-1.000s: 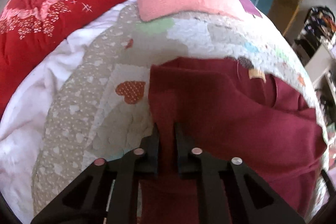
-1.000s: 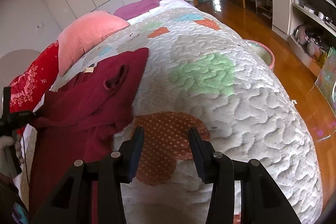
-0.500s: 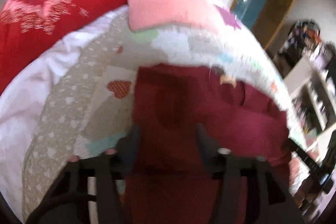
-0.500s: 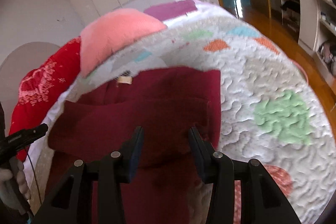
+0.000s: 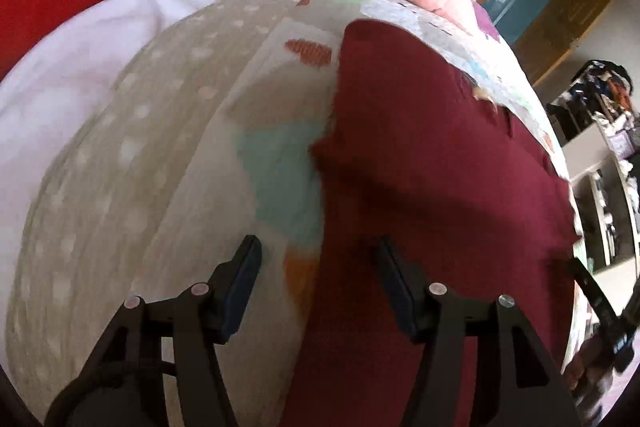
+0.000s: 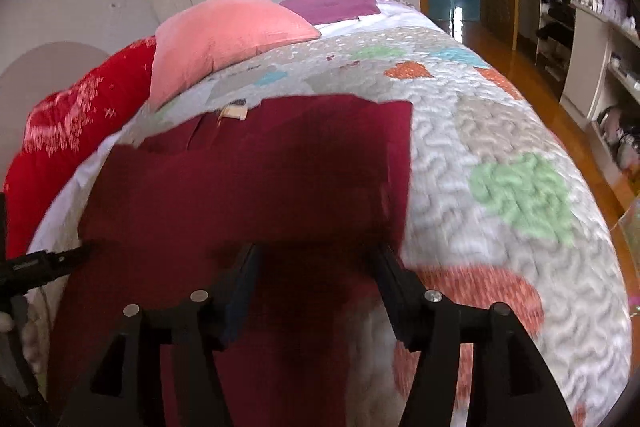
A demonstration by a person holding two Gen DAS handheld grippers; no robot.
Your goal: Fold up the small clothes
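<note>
Maroon garment [image 6: 248,179] flat on quilt [image 6: 500,147], beneath both spread, empty tools [image 5: 318,267] [image 6: 314,267].

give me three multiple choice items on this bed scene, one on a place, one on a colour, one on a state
1. Where does the pink pillow lie?
A. on the floor
B. at the head of the bed, next to the red blanket
C. on top of the garment

2. What colour is the garment on the quilt?
A. dark red
B. green
C. white

3. How do the jaws of the right gripper stand?
A. clamped on the pillow
B. shut tight on nothing
C. open, with nothing pinched between the pads

Answers:
1 B, the pillow sits at the far end beside the blanket.
2 A, the cloth is dark red against the pale patchwork.
3 C, the fingers stand apart above the garment, having just opened wider; the left gripper is open too.
</note>
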